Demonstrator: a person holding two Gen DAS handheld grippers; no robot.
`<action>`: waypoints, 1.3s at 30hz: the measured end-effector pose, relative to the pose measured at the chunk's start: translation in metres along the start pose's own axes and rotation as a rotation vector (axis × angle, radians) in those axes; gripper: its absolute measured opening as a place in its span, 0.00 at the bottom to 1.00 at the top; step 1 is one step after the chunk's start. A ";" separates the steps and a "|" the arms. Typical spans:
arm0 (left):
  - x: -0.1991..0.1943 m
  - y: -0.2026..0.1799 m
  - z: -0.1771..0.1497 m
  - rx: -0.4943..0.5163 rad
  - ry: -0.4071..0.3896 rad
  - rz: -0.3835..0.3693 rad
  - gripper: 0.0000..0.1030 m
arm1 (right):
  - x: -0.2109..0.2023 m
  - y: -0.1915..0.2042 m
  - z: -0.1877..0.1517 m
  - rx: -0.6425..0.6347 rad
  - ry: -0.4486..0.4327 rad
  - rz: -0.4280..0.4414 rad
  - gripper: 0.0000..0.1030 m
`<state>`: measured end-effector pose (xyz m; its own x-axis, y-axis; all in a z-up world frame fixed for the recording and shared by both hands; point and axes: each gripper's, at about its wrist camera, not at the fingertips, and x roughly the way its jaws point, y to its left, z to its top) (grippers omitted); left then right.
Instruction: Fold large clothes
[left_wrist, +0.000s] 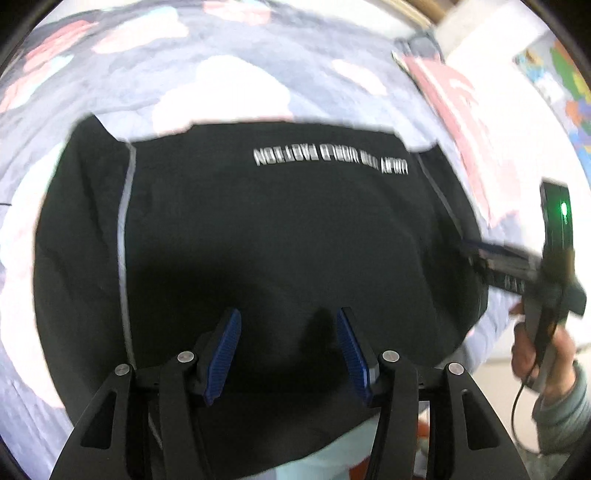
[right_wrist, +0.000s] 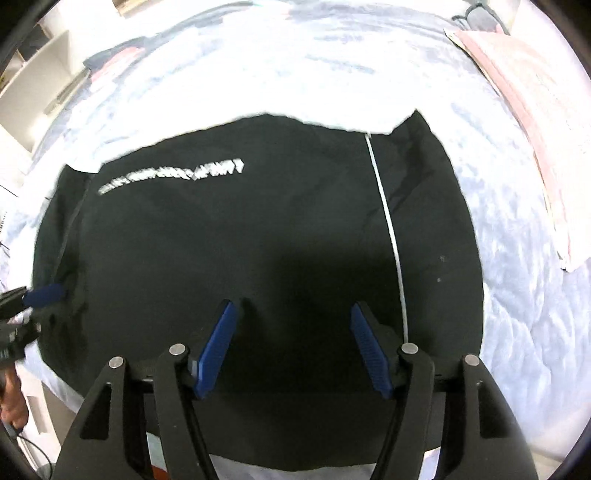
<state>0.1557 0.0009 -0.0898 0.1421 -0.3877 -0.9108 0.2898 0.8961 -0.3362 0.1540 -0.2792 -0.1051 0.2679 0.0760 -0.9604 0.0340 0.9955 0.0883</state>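
- Black garment (left_wrist: 266, 229): a large dark piece of clothing lying spread flat on the bed, its upper edge toward the far side of both views. A line of silver lettering (left_wrist: 330, 161) runs across its upper part; the words are too blurred to read. A pale piping stripe (right_wrist: 388, 229) runs down one side panel, and a second grey stripe (left_wrist: 123, 236) runs down the opposite side.
- Bedspread (left_wrist: 207, 62): a quilted cover in grey-blue with white and pink cloud-like patches, under the garment and showing around it on all far sides. In the right wrist view it appears washed out to near white.
- Pink folded cloth (right_wrist: 532, 122): lies on the bedspread beside the garment's striped side, apart from it.
- Left gripper (left_wrist: 288, 354): poised above the near part of the garment, blue-padded jaws spread wide, nothing between them.
- Right gripper (right_wrist: 293, 347): likewise above the near part of the garment, jaws wide apart and empty. In the left wrist view it appears at the garment's right edge, held by the person's hand (left_wrist: 535, 347), with a green indicator light (left_wrist: 564, 209) lit on its body.
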 end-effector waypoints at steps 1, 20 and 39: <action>0.011 0.000 -0.004 0.006 0.022 0.019 0.54 | 0.011 -0.004 -0.003 0.010 0.029 -0.016 0.66; -0.109 -0.035 0.025 0.041 -0.321 0.300 0.56 | -0.061 0.000 0.006 0.052 -0.040 0.025 0.67; -0.207 -0.081 0.054 0.012 -0.531 0.528 0.62 | -0.191 0.078 0.041 -0.099 -0.286 0.007 0.75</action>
<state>0.1541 -0.0034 0.1386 0.7023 0.0381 -0.7109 0.0662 0.9907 0.1185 0.1452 -0.2186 0.0965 0.5284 0.0781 -0.8454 -0.0594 0.9967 0.0549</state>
